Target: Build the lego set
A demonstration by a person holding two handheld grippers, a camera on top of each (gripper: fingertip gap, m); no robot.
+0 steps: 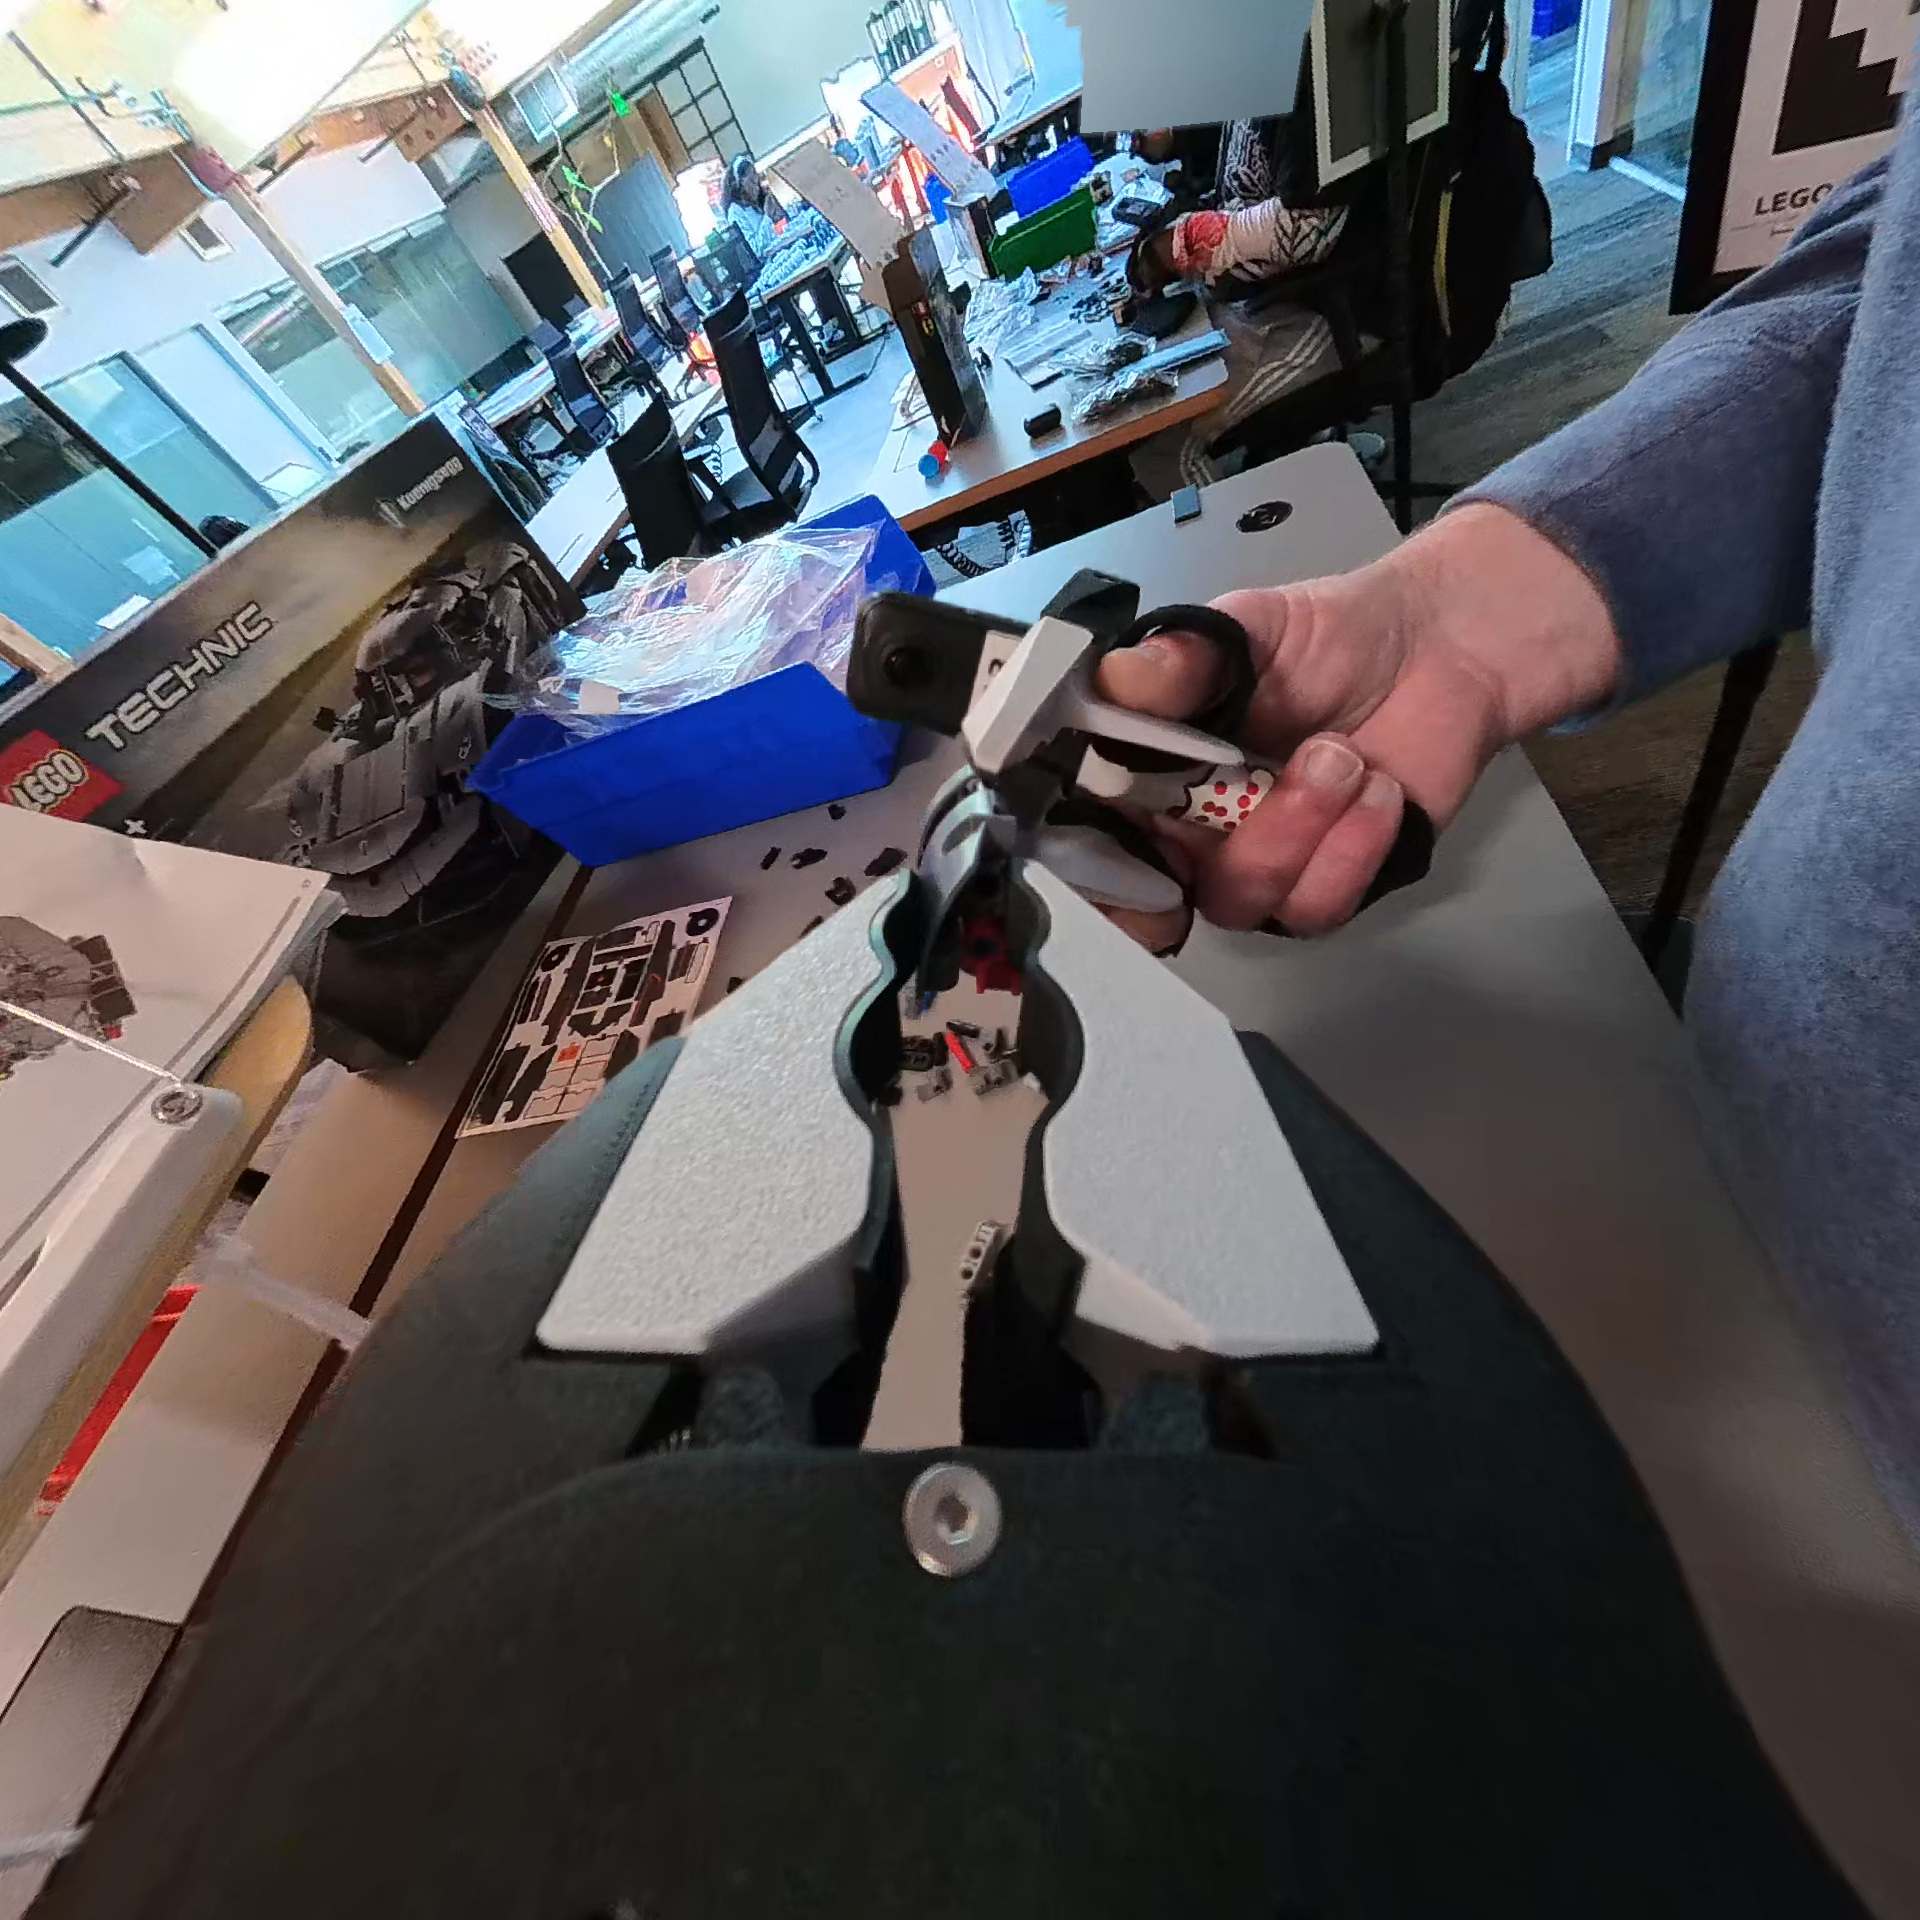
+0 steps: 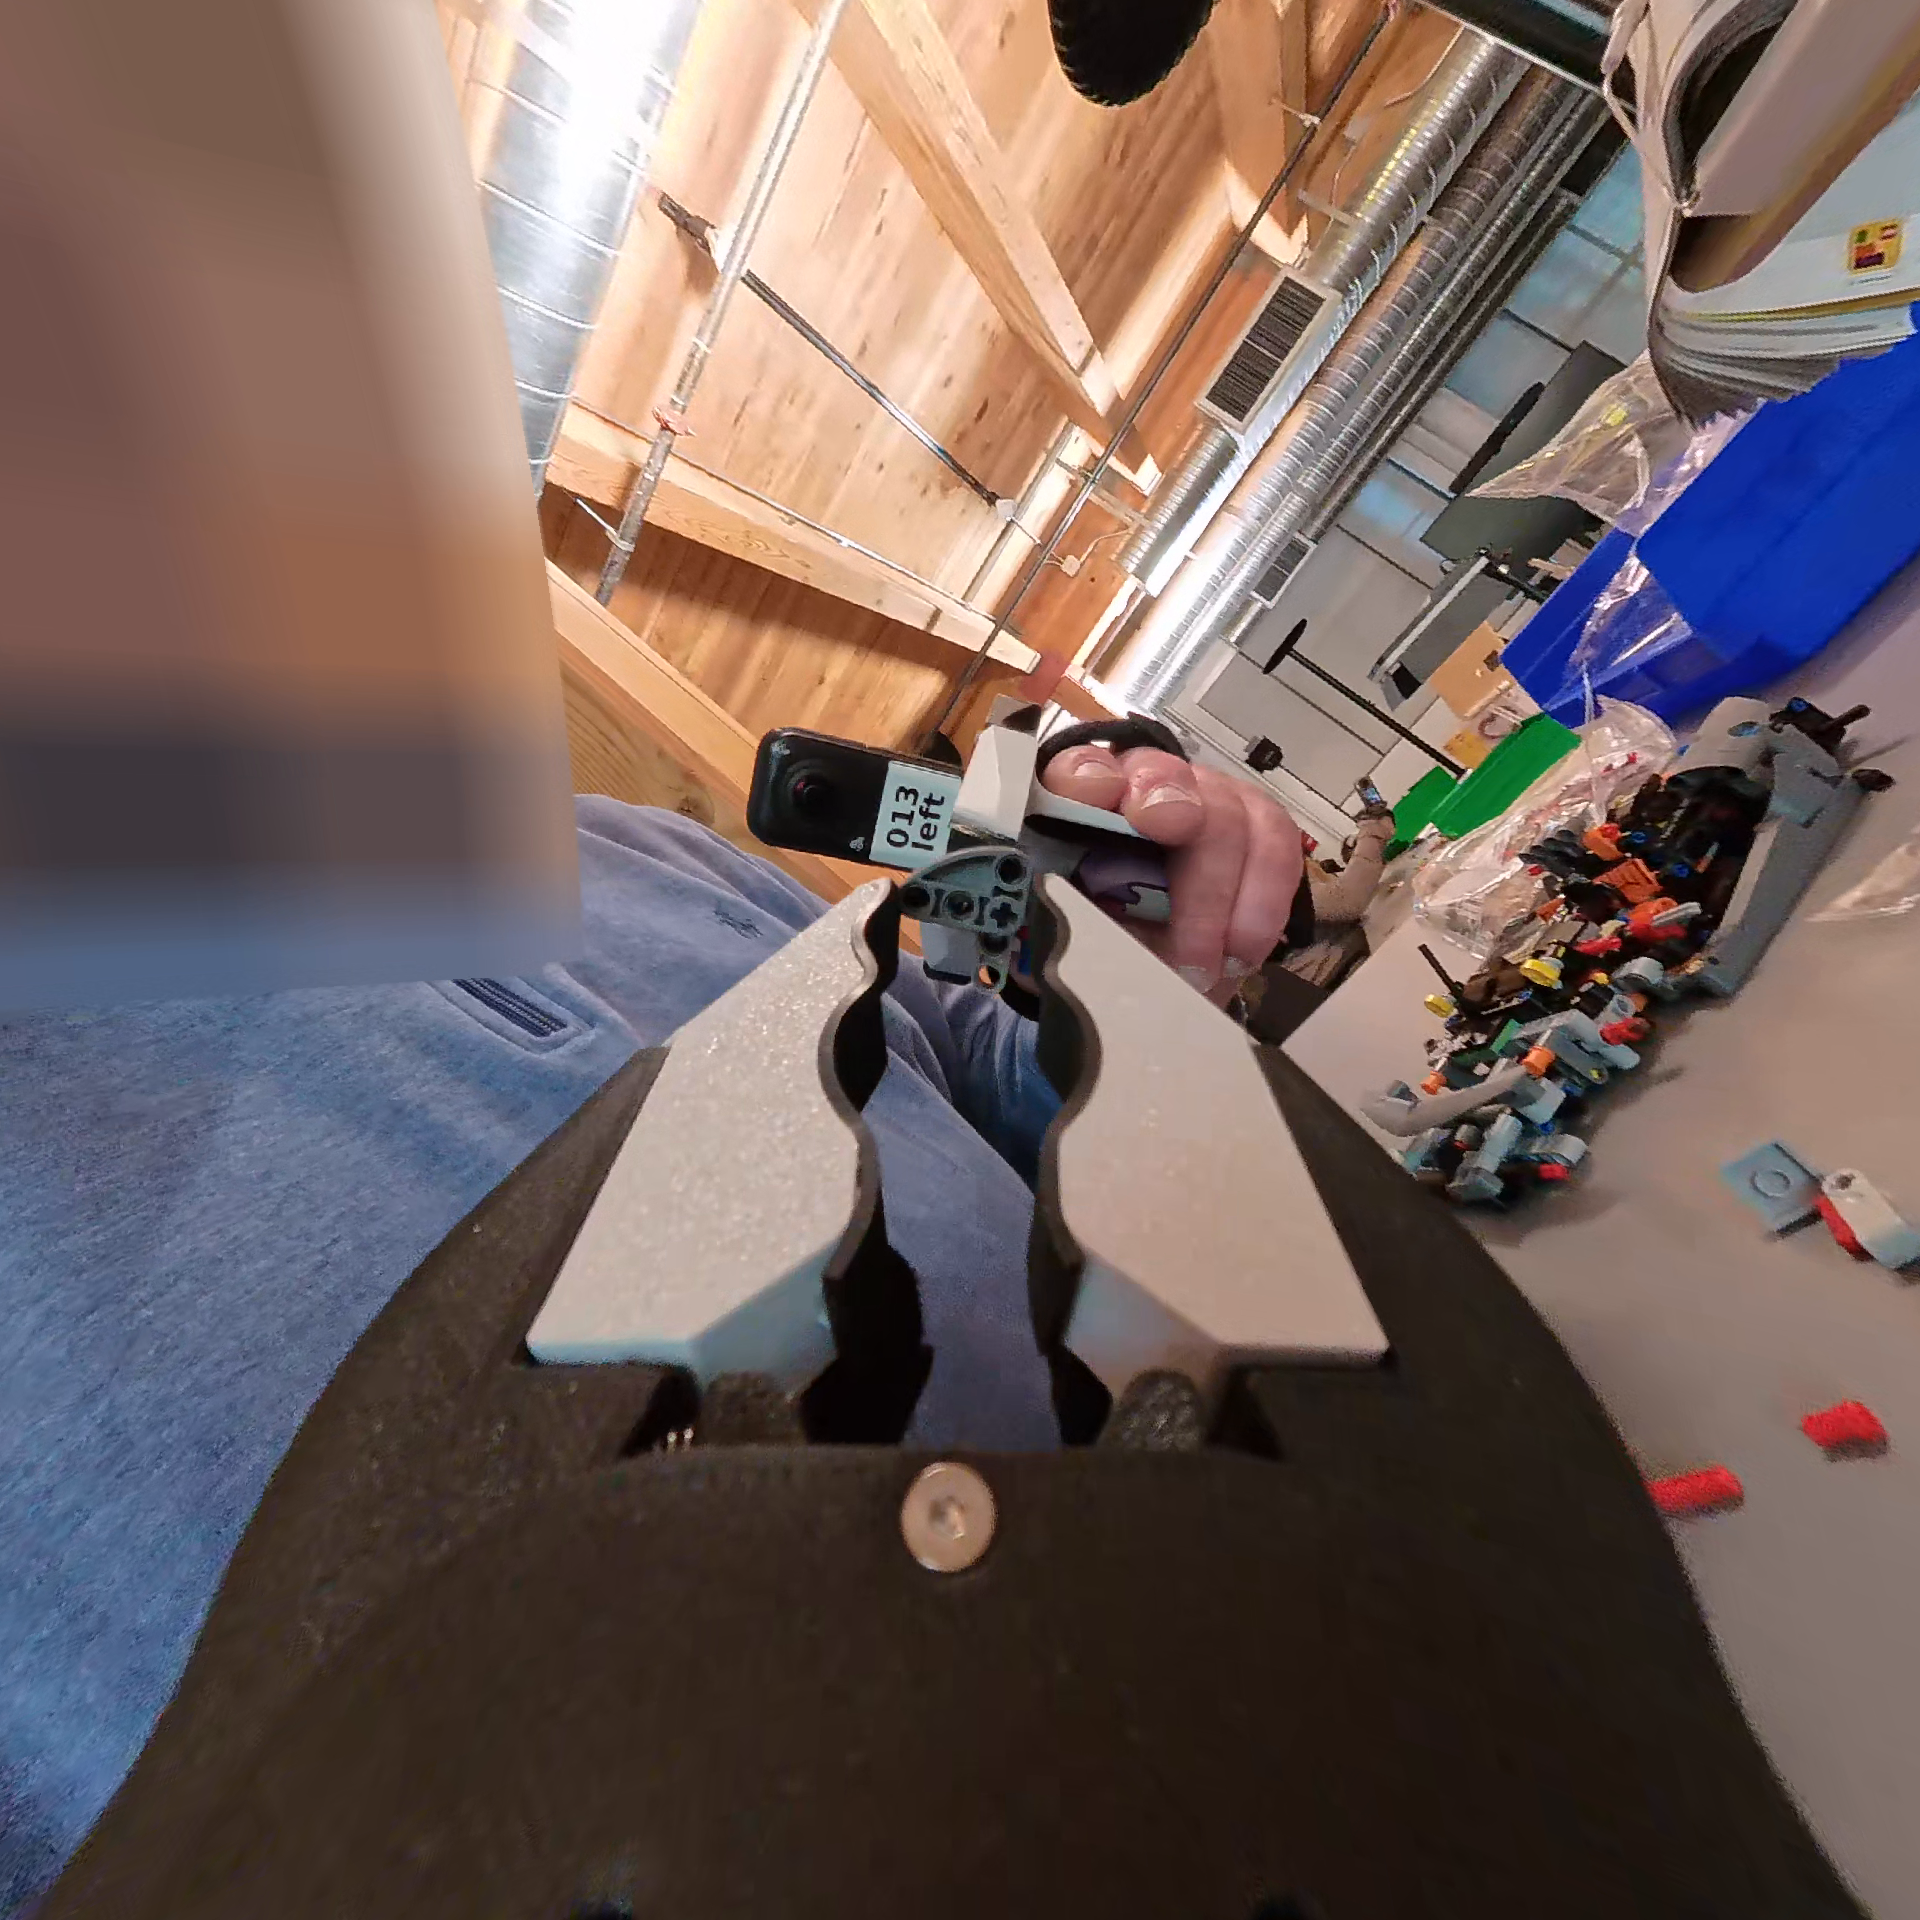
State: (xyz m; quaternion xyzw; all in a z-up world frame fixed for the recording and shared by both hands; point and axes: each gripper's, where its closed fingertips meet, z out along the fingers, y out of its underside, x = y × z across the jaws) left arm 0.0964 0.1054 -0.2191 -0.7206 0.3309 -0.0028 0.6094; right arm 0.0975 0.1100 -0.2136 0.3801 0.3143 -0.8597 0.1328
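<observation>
The two grippers met in mid-air above the counter (image 1: 1351, 1039). The right gripper (image 2: 961, 920) pinched a grey lego piece (image 2: 971, 904). The left gripper (image 1: 961, 935) seemed to pinch its red part (image 1: 982, 951); the view was cramped. Joining wanted steady, square pressure. Beyond the piece lay loose parts (image 2: 1558, 997) and a blue bin (image 1: 686, 769), with open counter nearer.

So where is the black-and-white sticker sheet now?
In the left wrist view, the black-and-white sticker sheet lies flat on the grey table, left of the left gripper, below the blue plastic bin.
</observation>
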